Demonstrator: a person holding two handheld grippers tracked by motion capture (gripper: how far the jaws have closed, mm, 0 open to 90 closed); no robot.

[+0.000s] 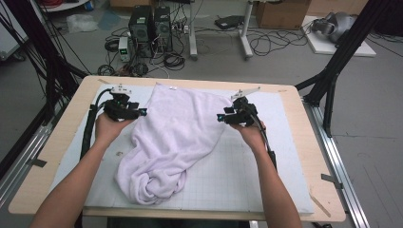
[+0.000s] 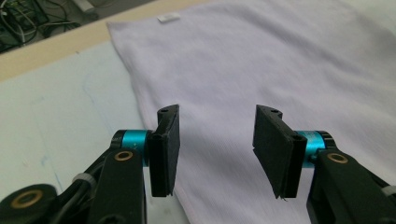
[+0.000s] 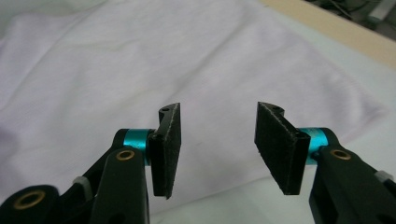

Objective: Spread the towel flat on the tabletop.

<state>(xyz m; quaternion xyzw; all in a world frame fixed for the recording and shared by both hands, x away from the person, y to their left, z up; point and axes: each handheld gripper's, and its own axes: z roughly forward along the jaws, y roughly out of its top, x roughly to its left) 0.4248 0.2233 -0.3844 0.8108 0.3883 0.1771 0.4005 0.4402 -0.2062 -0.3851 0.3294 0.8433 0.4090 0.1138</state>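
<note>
A pale lilac towel (image 1: 176, 137) lies on the white grid mat (image 1: 247, 171), spread flat at the far end and bunched in a lump near the front edge. My left gripper (image 1: 142, 112) hovers at the towel's left edge, jaws open with nothing between them. My right gripper (image 1: 220, 117) hovers at the towel's right edge, also open and empty. In the left gripper view the towel (image 2: 261, 65) lies flat below the open gripper (image 2: 215, 149), a small white label (image 2: 168, 18) at its far corner. In the right gripper view the gripper (image 3: 217, 147) stands above the towel (image 3: 140, 70).
The mat rests on a light wooden table (image 1: 313, 142). Black frame posts (image 1: 342, 52) rise at both far sides. Computers and cables (image 1: 149, 33) lie on the floor beyond the table. A wooden stick (image 1: 321, 202) sits near the front right corner.
</note>
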